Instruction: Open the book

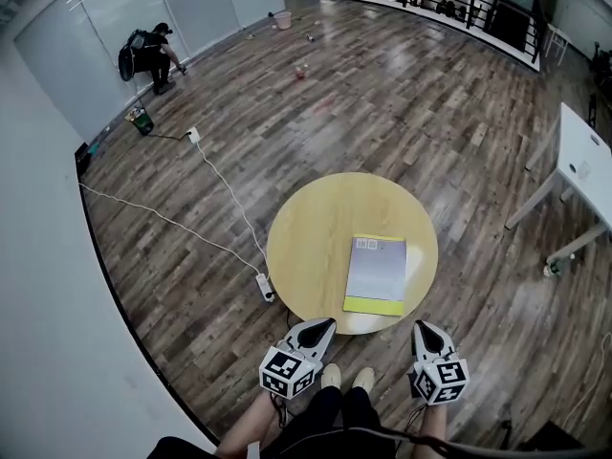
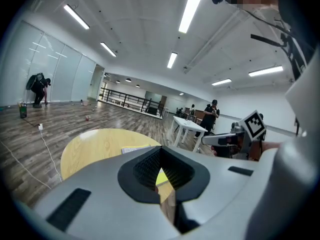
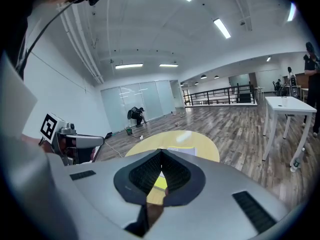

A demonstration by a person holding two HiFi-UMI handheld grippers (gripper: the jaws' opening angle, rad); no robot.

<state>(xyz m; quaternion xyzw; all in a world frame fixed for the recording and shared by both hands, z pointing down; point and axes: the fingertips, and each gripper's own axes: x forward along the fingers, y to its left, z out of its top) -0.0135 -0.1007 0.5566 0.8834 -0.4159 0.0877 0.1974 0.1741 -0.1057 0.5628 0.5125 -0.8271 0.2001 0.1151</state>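
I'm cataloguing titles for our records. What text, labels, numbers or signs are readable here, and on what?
On the book: a small print block near the cover's far edge, too small to read.
On the left gripper and right gripper: black-and-white square markers only, no words.
Nothing else is legible.

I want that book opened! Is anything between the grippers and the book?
Nothing visible. Only bare table lies between the closed book and the left gripper and right gripper, both at its near edge.

Left hand-held gripper [image 1: 328, 324] and right hand-held gripper [image 1: 422, 327] both point forward, jaws closed.
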